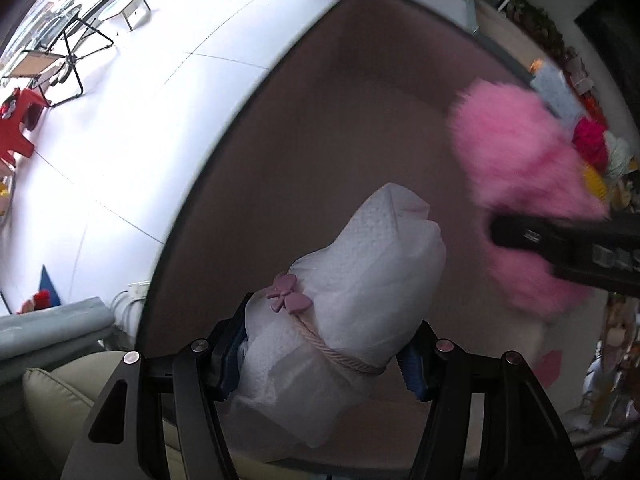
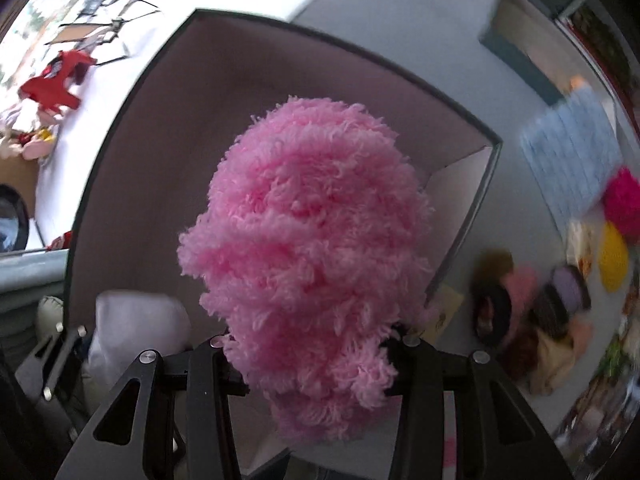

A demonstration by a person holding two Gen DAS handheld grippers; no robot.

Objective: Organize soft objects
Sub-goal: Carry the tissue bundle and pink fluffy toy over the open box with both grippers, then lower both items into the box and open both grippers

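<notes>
My left gripper [image 1: 320, 364] is shut on a white fabric bundle [image 1: 360, 280], tied with a pale cord and a small pink bow [image 1: 288, 294]. It hangs over the brown inside of an open box [image 1: 320, 128]. My right gripper [image 2: 312, 356] is shut on a fluffy pink plush [image 2: 312, 240], held above the same box [image 2: 168, 128]. In the left wrist view the pink plush [image 1: 520, 168] and the black right gripper body appear at the right, blurred. The white bundle [image 2: 136, 320] and the left gripper show at the lower left of the right wrist view.
A grey surface [image 2: 400, 32] beside the box holds a blue knitted cloth [image 2: 572, 160], a magenta pompom [image 2: 624, 200], a yellow knit piece [image 2: 614, 256] and several dark round soft items [image 2: 520, 304]. White floor [image 1: 140, 120] with a folding chair [image 1: 56, 68] and red stool [image 1: 16, 128] lies left.
</notes>
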